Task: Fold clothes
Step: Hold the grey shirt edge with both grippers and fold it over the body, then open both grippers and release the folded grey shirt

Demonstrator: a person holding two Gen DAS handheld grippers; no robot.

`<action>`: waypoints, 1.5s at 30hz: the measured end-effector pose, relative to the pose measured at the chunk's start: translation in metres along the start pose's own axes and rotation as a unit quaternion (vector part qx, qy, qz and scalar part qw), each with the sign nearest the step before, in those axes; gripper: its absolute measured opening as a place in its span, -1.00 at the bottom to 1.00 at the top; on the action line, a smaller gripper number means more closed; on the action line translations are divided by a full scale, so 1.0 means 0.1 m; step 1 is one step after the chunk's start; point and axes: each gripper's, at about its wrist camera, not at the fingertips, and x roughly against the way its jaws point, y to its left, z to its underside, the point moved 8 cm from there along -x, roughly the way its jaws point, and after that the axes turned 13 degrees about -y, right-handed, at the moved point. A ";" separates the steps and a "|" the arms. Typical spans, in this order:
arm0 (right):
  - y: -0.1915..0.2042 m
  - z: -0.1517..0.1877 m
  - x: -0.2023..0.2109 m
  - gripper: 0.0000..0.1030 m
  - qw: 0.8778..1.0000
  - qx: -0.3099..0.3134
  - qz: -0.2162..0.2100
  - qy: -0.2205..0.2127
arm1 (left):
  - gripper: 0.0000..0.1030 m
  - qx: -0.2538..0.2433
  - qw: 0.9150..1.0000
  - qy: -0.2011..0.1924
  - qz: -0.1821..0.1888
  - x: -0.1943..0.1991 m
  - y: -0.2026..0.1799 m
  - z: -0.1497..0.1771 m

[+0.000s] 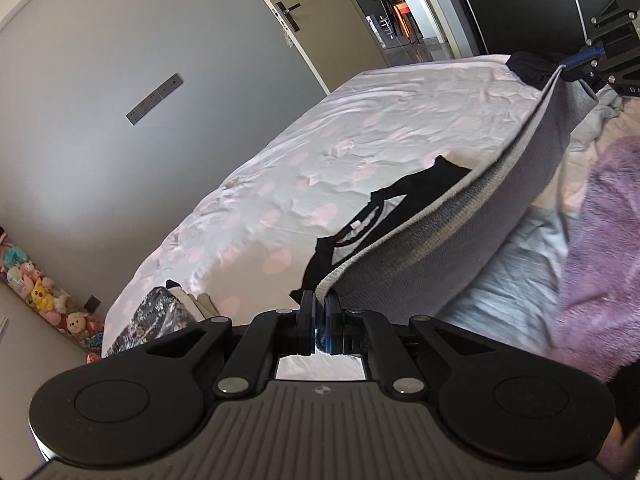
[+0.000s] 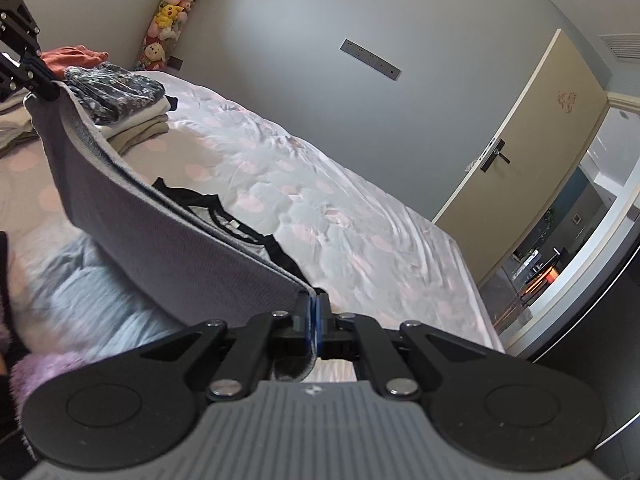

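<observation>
Between my two grippers hangs the grey knit garment (image 1: 460,236), stretched in a sagging band above the bed (image 1: 304,152). Left gripper (image 1: 320,320) has one end of its ribbed hem: jaws fully closed, blue pads pinching the fabric edge right at the tips. Right gripper (image 2: 313,316) has the other end, same story: jaws clamped tight, hem sandwiched between the pads, a bit of grey cloth poking out under the fingers. From the left wrist view the right gripper (image 1: 588,66) shows top right, with the hem running straight up to it. From the right wrist view the left gripper (image 2: 36,80) sits top left, fabric draped off its tips.

Garment is off the sheet along the top edge; lower part drops toward me, and whether it touches the bed I cannot tell. Behind it, flat on the bed, lies a black-and-white shirt (image 2: 224,216), partly hidden by the grey band. Stack of folded clothes (image 2: 124,112) sits farther along the bed, near the left gripper, dark patterned piece on top, cream ones below. Orange cloth (image 2: 76,56) behind that stack. Purple fuzzy sleeve (image 1: 600,260) on my side, plus a pale blue blurred fabric (image 1: 516,280) under the hanging garment.
</observation>
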 end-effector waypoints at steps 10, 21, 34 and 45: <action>-0.12 -0.10 -1.33 -0.94 0.999 0.029 -0.008 0.016 | -0.95 0.010 0.999 0.039 0.011 -1.13 0.39 0.12; 0.14 0.28 -3.15 -0.94 0.996 0.023 -0.039 0.073 | -0.95 0.038 0.992 0.101 0.062 -2.70 0.62 0.54; 0.41 1.05 -4.22 -0.92 0.989 -0.040 -0.067 0.127 | -0.81 0.112 0.979 0.134 0.103 -3.65 0.60 1.19; -0.11 1.12 -4.29 -0.63 0.975 -0.166 0.001 0.147 | -0.36 0.234 0.963 0.130 0.029 -3.72 1.14 1.21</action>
